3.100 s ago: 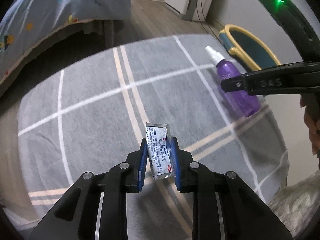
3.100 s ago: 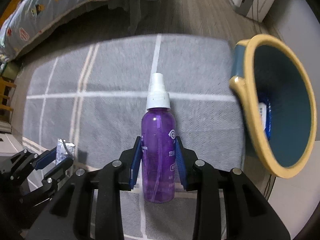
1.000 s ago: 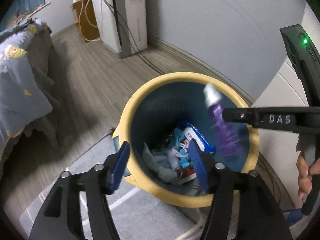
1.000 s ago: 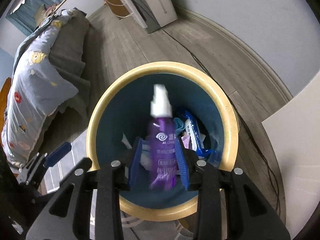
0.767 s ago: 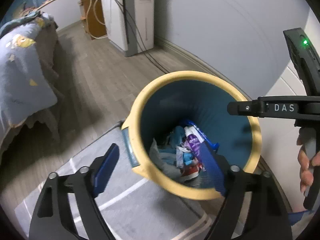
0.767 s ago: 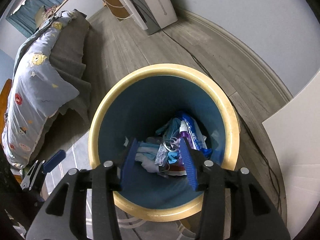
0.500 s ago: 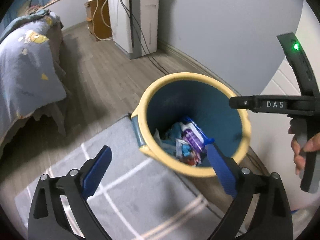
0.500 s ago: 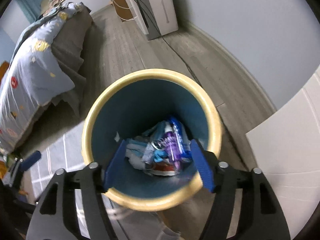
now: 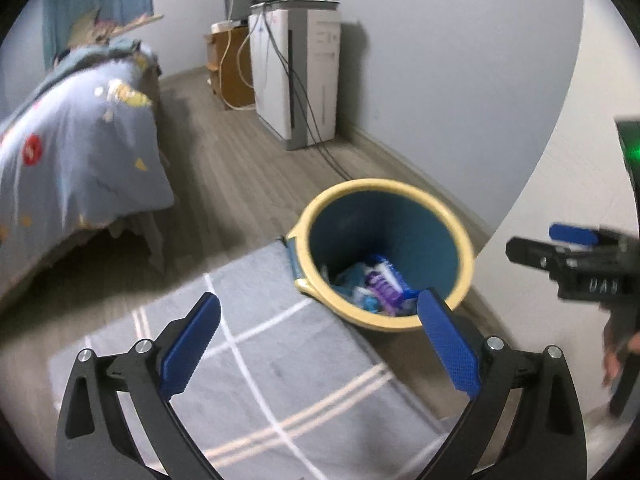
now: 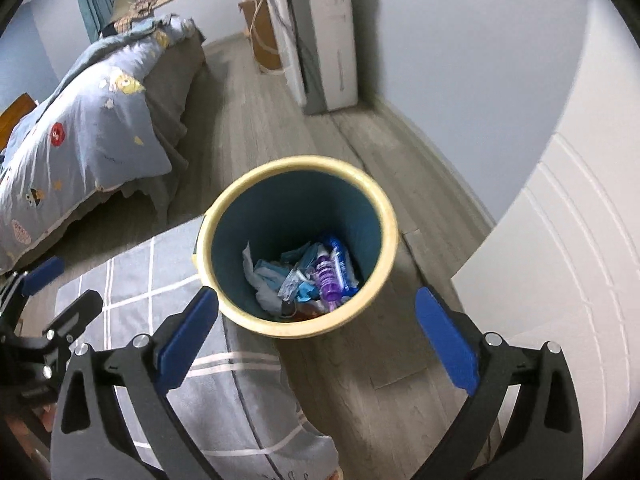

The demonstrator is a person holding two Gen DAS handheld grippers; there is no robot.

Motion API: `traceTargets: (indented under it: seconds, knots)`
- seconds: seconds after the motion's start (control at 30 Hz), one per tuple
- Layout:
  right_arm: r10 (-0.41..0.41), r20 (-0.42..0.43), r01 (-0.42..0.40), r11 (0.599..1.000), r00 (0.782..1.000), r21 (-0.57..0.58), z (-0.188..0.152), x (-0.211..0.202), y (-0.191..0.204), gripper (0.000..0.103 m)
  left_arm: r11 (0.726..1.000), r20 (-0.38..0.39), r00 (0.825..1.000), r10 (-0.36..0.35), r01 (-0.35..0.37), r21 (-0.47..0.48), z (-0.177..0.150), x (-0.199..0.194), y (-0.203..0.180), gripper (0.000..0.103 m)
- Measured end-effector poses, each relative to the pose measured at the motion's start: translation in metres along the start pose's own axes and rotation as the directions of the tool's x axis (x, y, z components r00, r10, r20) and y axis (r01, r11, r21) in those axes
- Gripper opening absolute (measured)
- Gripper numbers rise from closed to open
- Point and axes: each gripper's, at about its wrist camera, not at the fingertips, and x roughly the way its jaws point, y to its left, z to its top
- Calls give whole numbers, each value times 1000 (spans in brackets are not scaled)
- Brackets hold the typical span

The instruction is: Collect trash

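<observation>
A blue bin with a yellow rim [image 9: 384, 184] [image 10: 296, 162] stands on the wood floor at the rug's corner. Inside it lies the purple spray bottle [image 9: 384, 286] [image 10: 328, 276] among several wrappers and crumpled tissues. My left gripper [image 9: 320, 300] is open wide and empty, held above the rug short of the bin. My right gripper [image 10: 316, 294] hangs above the bin's near side; its jaws are opening and nothing is between them. In the left wrist view the right gripper [image 9: 572, 240] shows at the right edge, held by a hand.
A grey rug with pale stripes [image 9: 280, 380] [image 10: 132, 280] covers the near floor. A bed with a blue patterned quilt [image 9: 72, 152] [image 10: 92, 120] fills the left. A white appliance [image 9: 304, 80] with trailing cables [image 9: 320, 148] stands by the far wall. A white panelled door [image 10: 560, 260] is on the right.
The right gripper opened and the purple bottle fell into the bin. The left gripper spread wider. Both grippers rose and drew back, so the bin looks smaller.
</observation>
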Motion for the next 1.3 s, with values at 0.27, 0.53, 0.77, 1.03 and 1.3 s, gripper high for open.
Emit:
traceTargets:
  seconds: [0.27, 0.53, 0.77, 1.03, 1.3]
  knots:
    - [-56, 86, 56, 998, 995, 1, -15, -26, -7, 97, 1000, 14, 1000, 13, -13, 27, -3, -5, 5, 98]
    - [-70, 111, 77, 995, 991, -62, -21, -31, 7, 97, 997, 42, 999, 24, -27, 68, -5, -15, 5, 98]
    - [-86, 113, 98, 989, 990, -108, -23, -30, 20, 97, 997, 50, 999, 4, -7, 71, -7, -24, 10, 98]
    - [-99, 110, 110, 988, 989, -106, -23, -31, 22, 97, 996, 56, 998, 12, -17, 88, -10, -29, 10, 98]
    - [-107, 109, 118, 988, 988, -97, -25, -32, 22, 97, 996, 59, 998, 15, -20, 92, -11, -32, 10, 98]
